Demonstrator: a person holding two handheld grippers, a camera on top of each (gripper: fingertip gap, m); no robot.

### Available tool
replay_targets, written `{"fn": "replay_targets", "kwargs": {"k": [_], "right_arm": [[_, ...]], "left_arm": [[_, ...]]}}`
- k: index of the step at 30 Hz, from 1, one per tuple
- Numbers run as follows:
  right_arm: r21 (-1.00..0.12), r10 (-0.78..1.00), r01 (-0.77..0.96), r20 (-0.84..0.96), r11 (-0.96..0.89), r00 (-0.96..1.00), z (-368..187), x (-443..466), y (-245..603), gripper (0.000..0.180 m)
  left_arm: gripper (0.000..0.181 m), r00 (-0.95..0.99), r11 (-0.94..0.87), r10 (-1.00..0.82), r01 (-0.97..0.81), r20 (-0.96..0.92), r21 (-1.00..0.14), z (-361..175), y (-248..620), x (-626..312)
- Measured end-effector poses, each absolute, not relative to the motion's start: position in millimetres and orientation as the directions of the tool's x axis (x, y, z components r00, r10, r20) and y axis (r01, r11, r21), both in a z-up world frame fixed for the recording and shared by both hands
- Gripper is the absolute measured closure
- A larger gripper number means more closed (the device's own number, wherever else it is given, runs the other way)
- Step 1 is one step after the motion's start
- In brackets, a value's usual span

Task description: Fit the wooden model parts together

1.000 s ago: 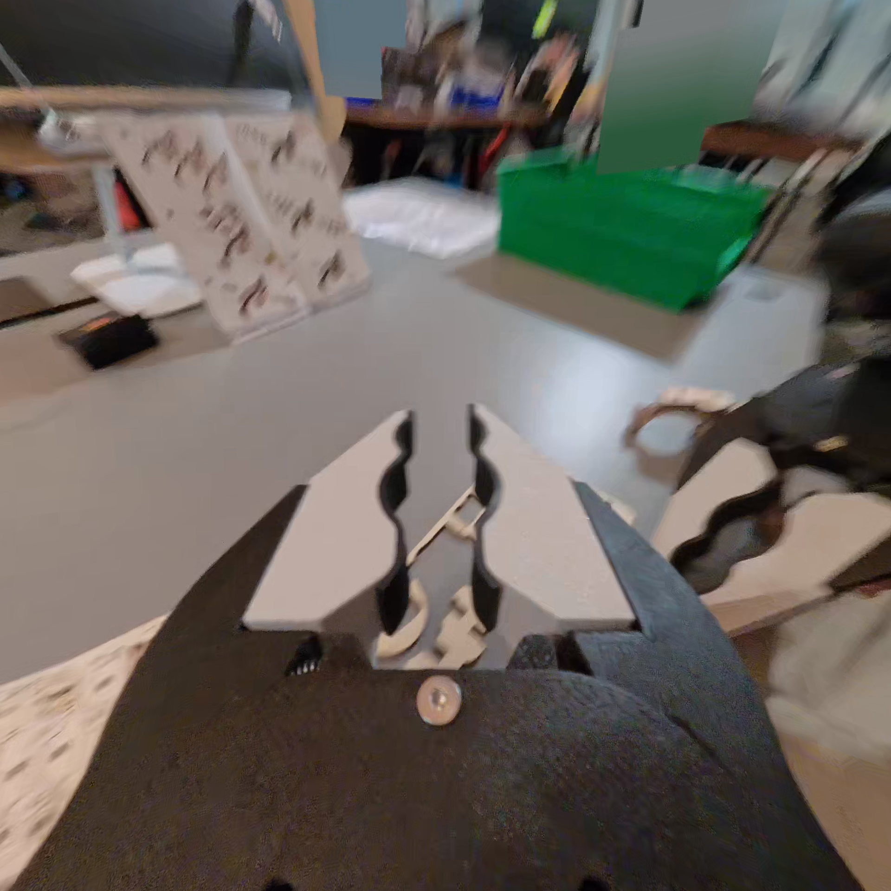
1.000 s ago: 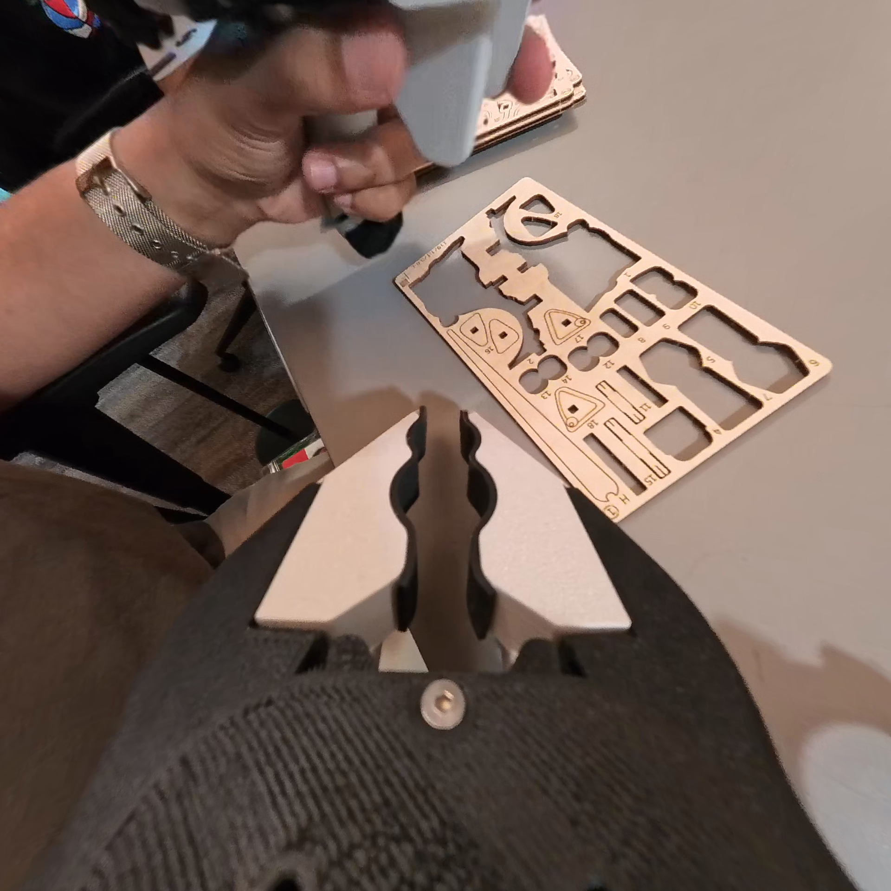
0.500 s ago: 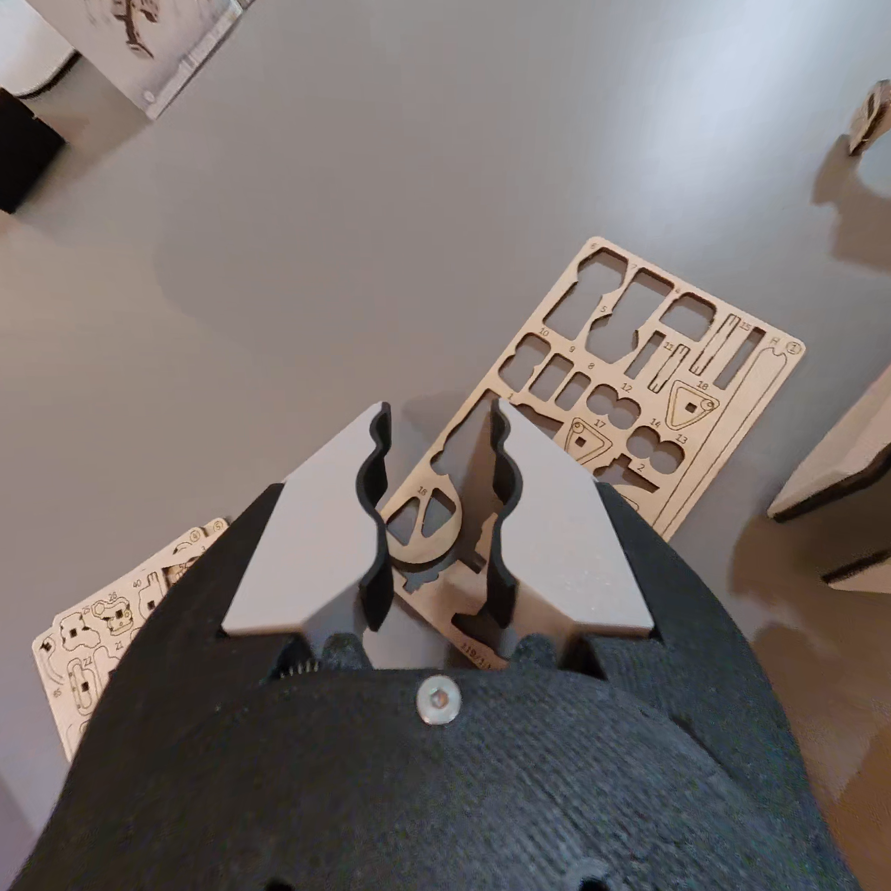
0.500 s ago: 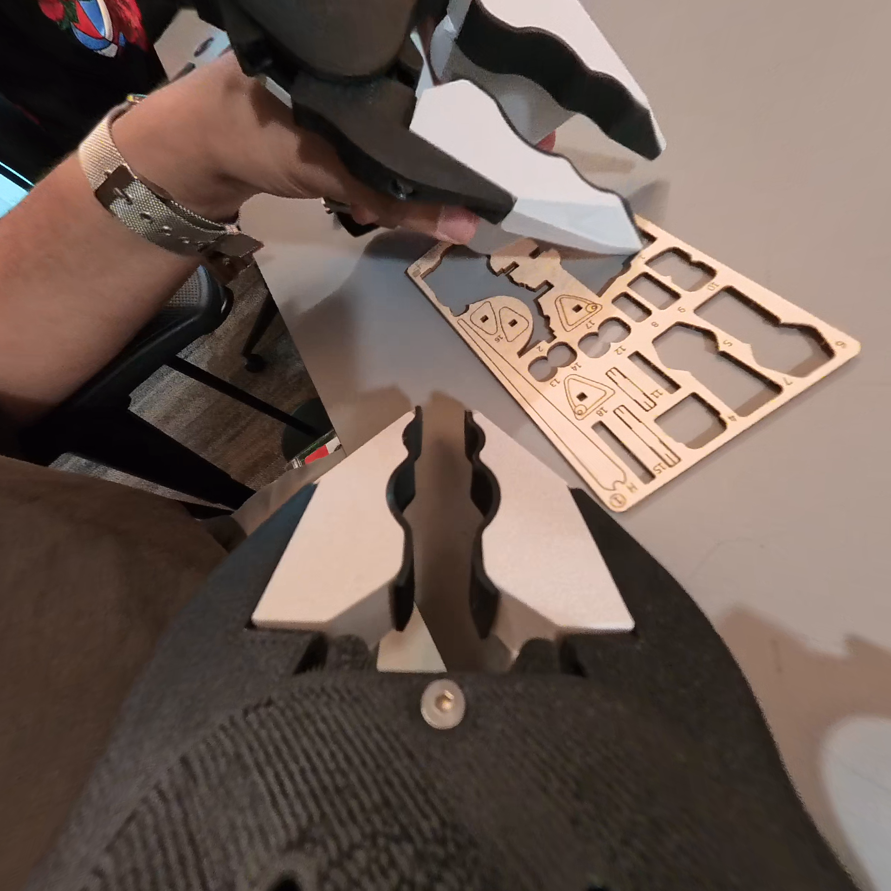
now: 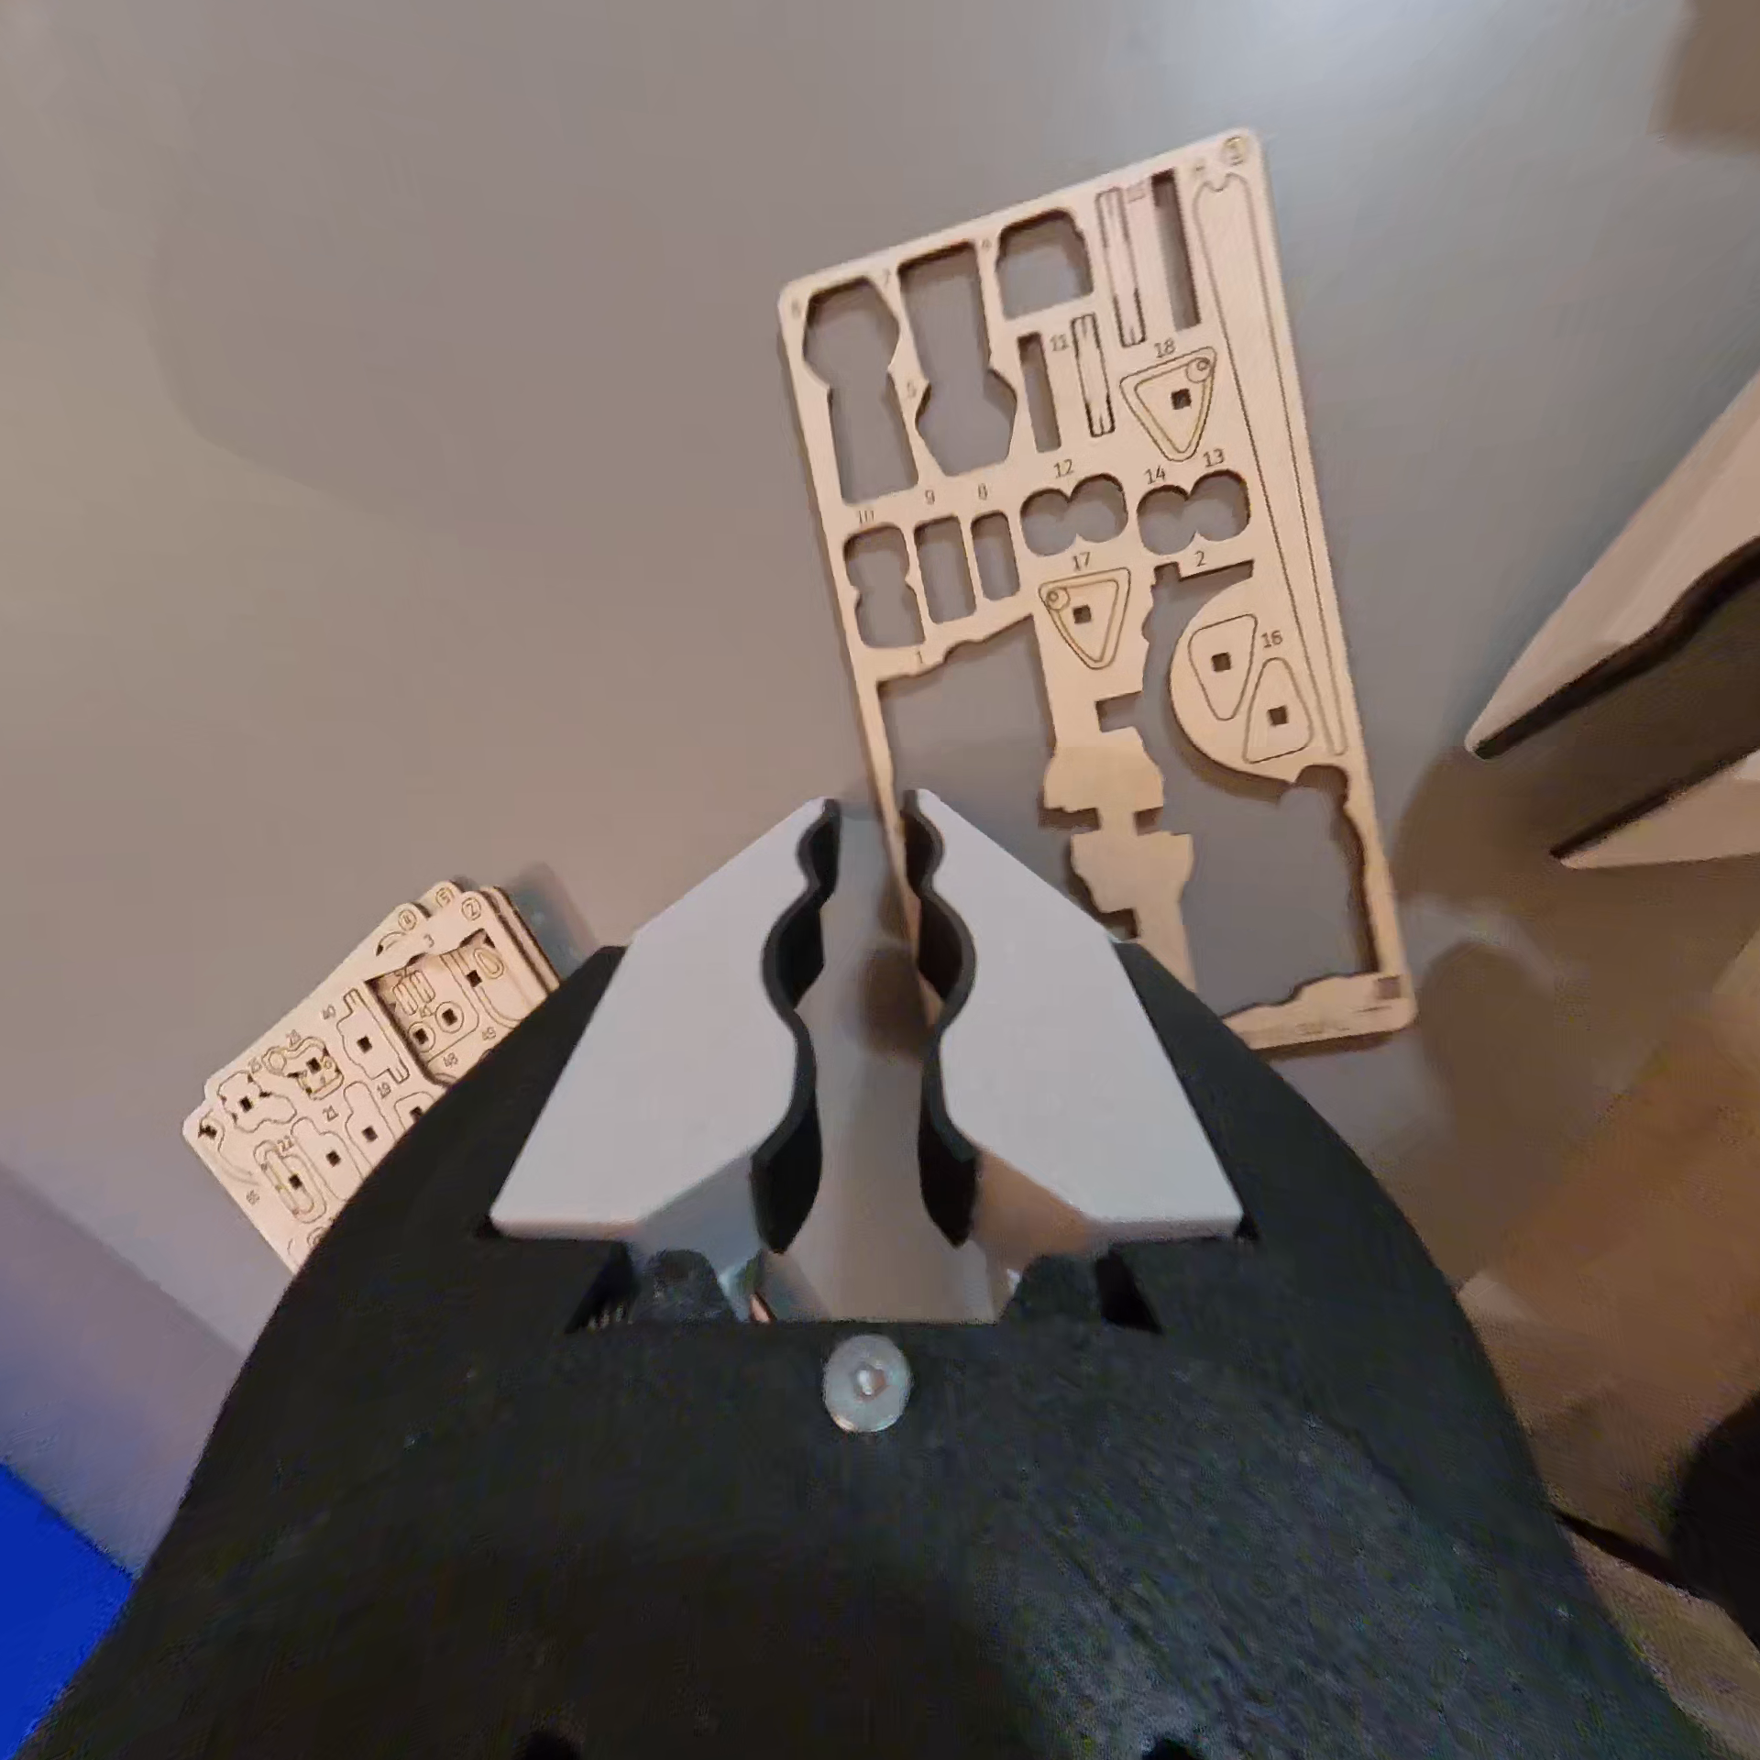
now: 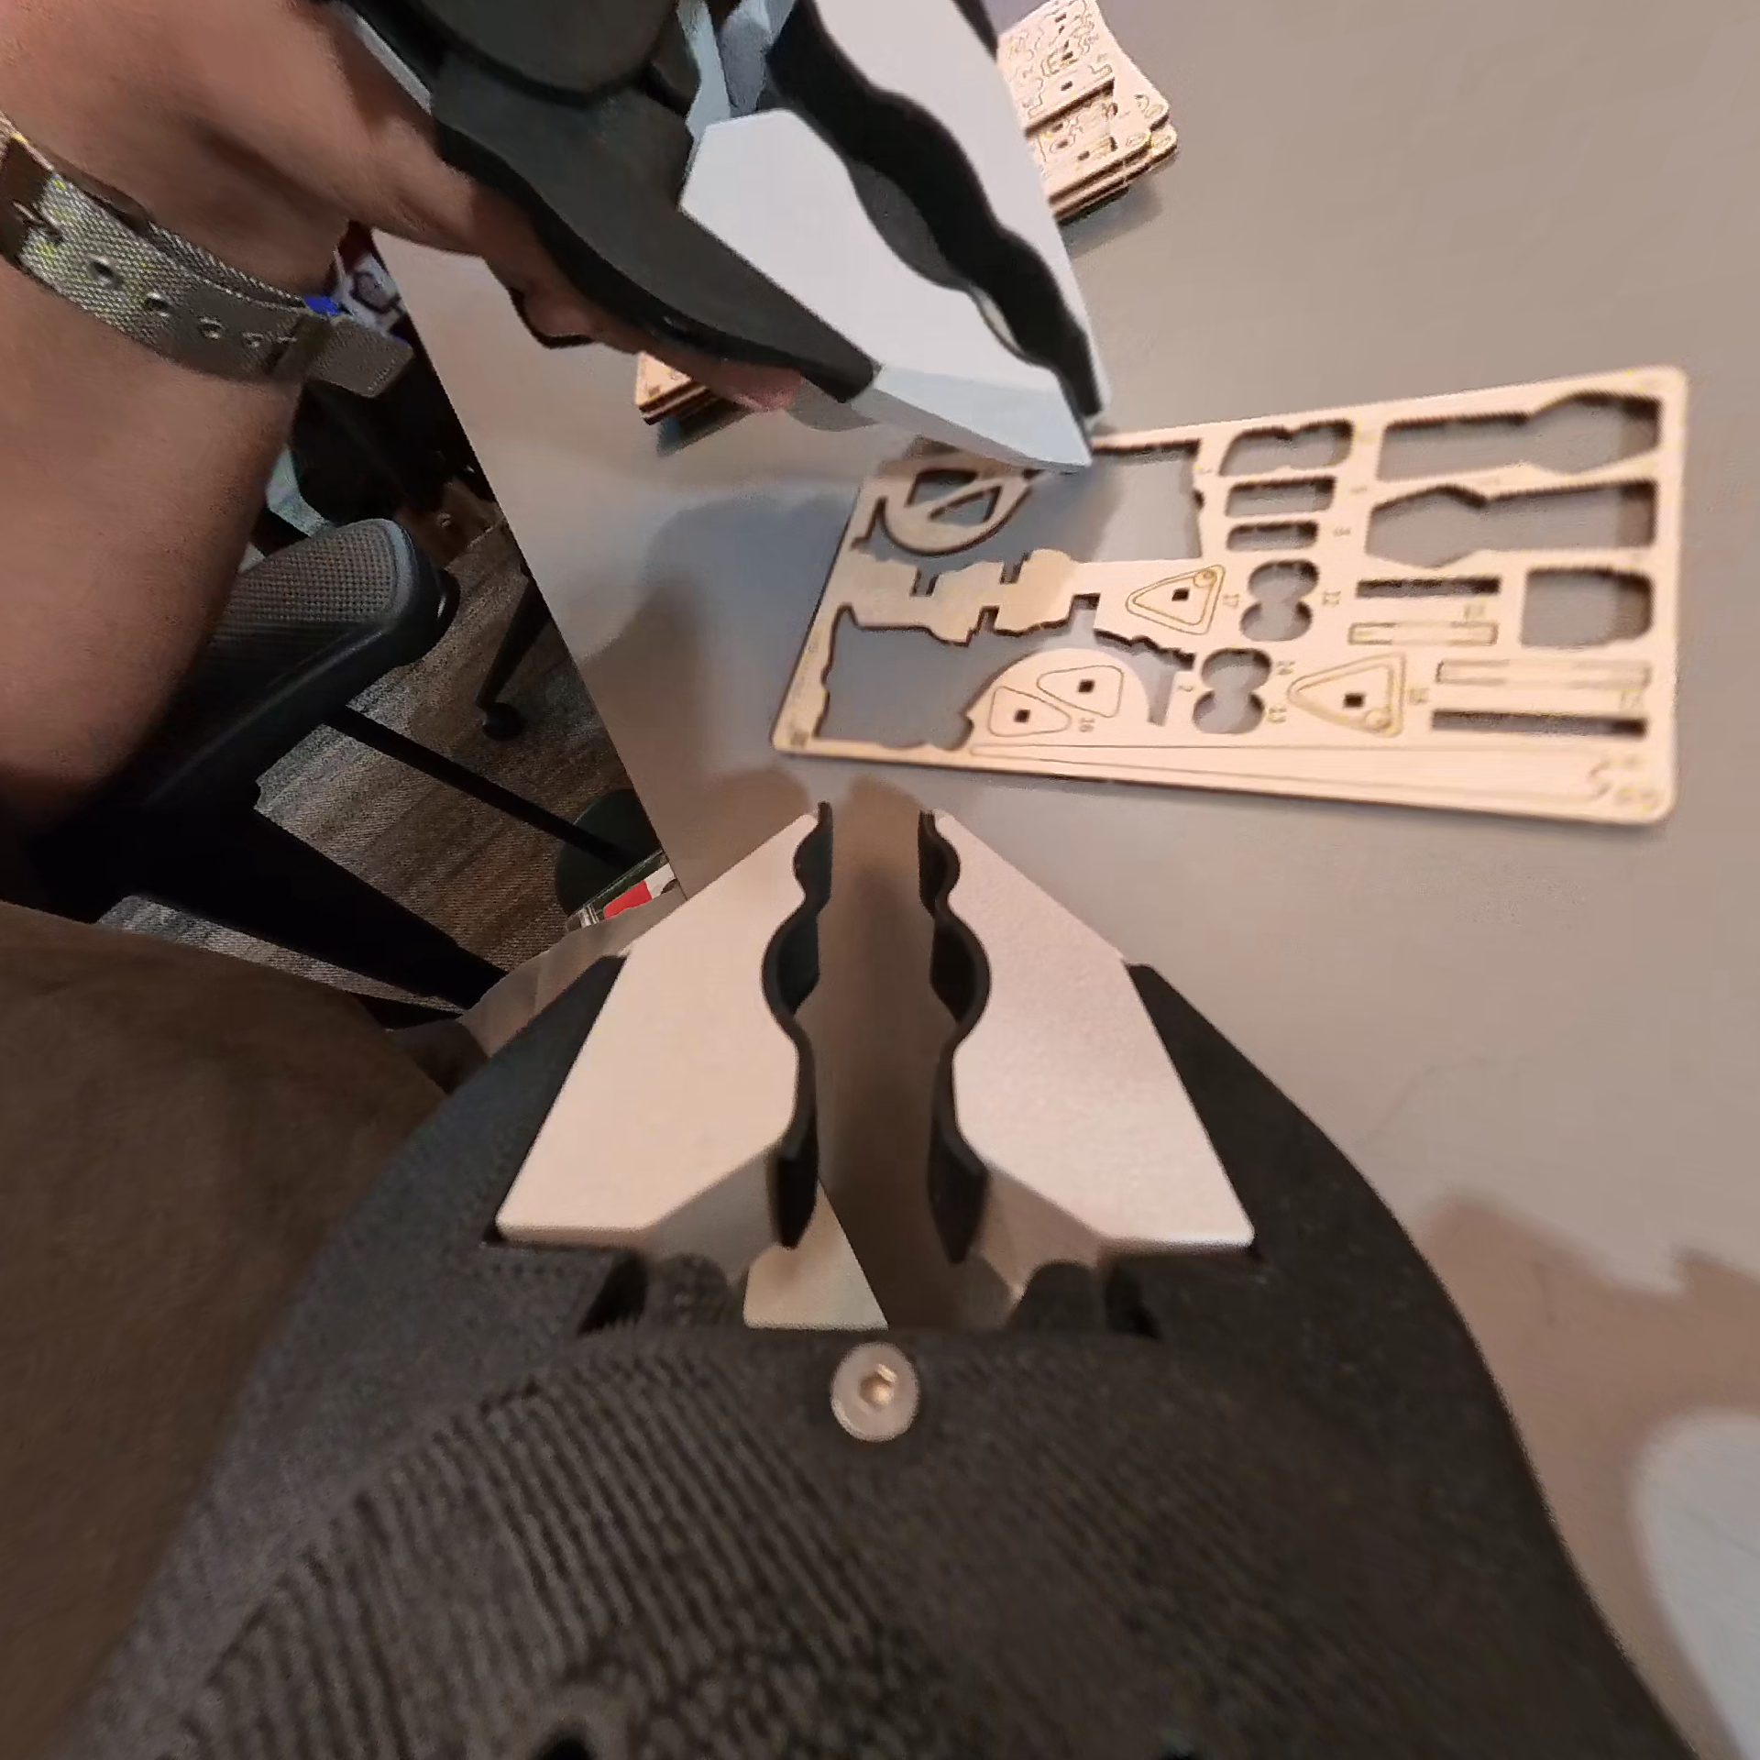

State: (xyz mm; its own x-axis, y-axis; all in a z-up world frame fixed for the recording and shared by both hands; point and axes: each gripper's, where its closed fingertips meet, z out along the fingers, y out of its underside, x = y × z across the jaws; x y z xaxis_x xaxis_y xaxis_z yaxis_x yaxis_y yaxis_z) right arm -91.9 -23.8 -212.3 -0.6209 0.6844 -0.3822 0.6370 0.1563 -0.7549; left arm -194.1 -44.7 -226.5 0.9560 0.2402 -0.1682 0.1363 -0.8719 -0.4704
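Observation:
A laser-cut wooden parts sheet (image 5: 1095,590) lies flat on the grey table (image 5: 457,362). Many of its cut-outs are empty, and some triangular and tabbed parts still sit in it. My left gripper (image 5: 871,810) points down at the sheet's long edge, which runs under its right fingertip. Its jaws stand a narrow gap apart with nothing between them. In the right wrist view the sheet (image 6: 1238,629) lies ahead, and the left gripper's fingers (image 6: 952,314) reach its far edge. My right gripper (image 6: 874,819) is open and empty, short of the sheet's near edge.
A stack of more wooden sheets (image 5: 381,1048) lies left of the left gripper and shows again in the right wrist view (image 6: 1095,124). A person's arm with a watch strap (image 6: 171,286) holds the left gripper. An office chair (image 6: 314,619) stands beyond the table edge. The gap from one gripper's tips to the other's is roughly 11 centimeters.
The left gripper has tipped down from looking across the room and come in over the sheet's edge, and its jaws have narrowed. The right gripper has shifted only slightly.

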Motion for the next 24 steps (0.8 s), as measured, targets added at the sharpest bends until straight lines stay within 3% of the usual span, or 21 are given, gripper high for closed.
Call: {"fn": "replay_targets", "kwargs": {"k": [4,7,8,10,11,16,24], "right_arm": [[-0.753,0.682,0.640,-0.389,0.152,-0.619,-212.0,-91.8,-23.8,0.163],[-0.752,0.680,0.642,-0.393,0.149,-0.618,-211.9,-91.7,-23.8,0.162],[-0.752,0.680,0.643,-0.395,0.147,-0.618,-211.8,-91.7,-23.7,0.162],[-0.750,0.678,0.645,-0.400,0.143,-0.616,-211.7,-92.0,-23.4,0.162],[-0.750,0.678,0.647,-0.404,0.139,-0.614,-211.5,-92.3,-23.2,0.162],[-0.756,0.681,0.644,-0.411,0.117,-0.606,-209.0,-94.8,-20.2,0.162],[-0.798,0.727,0.572,-0.278,0.190,-0.628,-208.7,-100.4,-14.7,0.162]], "left_arm": [[0.151,0.944,-0.808,0.318,0.221,-0.089,-0.546,-226.8,-35.0,-199.1],[0.148,0.937,-0.772,0.350,0.278,-0.016,-0.572,-227.6,-30.1,-198.5],[0.149,0.934,-0.767,0.358,0.287,-0.012,-0.573,-227.4,-29.9,-198.9],[0.176,0.927,-0.764,0.375,0.296,-0.021,-0.574,-226.6,-30.5,-202.0],[0.179,0.921,-0.757,0.389,0.306,-0.023,-0.578,-226.2,-30.4,-204.6],[0.179,0.911,-0.697,0.411,0.343,0.041,-0.629,-215.7,-27.3,-208.0],[0.180,0.914,-0.651,0.399,0.337,0.071,-0.681,-193.0,-24.2,-206.1]]}}
